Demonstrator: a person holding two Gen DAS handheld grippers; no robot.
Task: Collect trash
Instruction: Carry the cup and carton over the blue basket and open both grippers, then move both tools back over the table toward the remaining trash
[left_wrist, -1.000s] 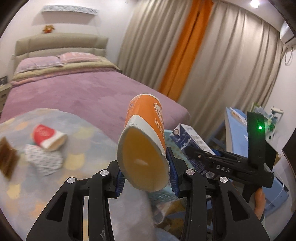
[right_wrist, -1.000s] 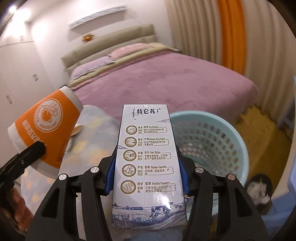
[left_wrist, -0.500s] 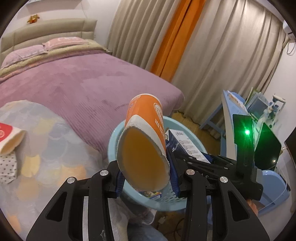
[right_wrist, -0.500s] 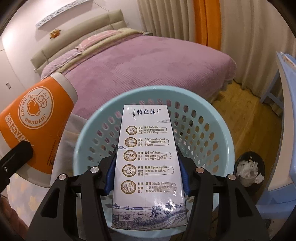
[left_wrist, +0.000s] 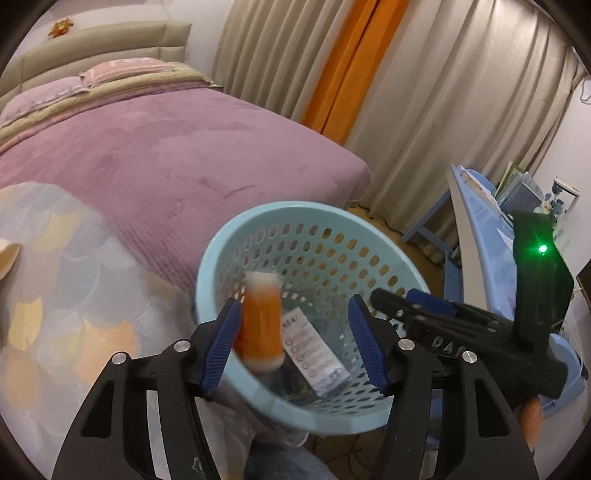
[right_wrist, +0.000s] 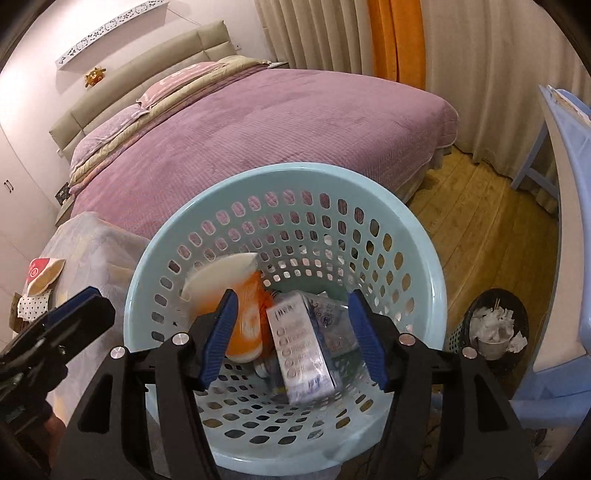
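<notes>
A light blue perforated basket (left_wrist: 332, 221) (right_wrist: 424, 258) stands right below both grippers. My left gripper (left_wrist: 293, 345) is open and empty above its near rim. The orange paper cup (left_wrist: 260, 325) (right_wrist: 247, 314) is blurred in mid-fall inside the basket. My right gripper (right_wrist: 293, 339) is open and empty over the basket. The white milk carton (right_wrist: 301, 354) (left_wrist: 314, 354) lies in the basket's bottom beside the cup. The right gripper also shows in the left wrist view (left_wrist: 461, 339), at the basket's right.
A table with a pastel cloth (left_wrist: 66, 288) at left holds a red paper cup (right_wrist: 40, 273) and a dotted wrapper (right_wrist: 31, 306). A purple bed (right_wrist: 277, 122) lies behind. A small black bin with tissues (right_wrist: 493, 325) stands on the wood floor. A blue desk (left_wrist: 491, 236) is at right.
Both grippers opened over the basket. The orange cup left the left gripper and is dropping in. The milk carton left the right gripper and now lies in the basket.
</notes>
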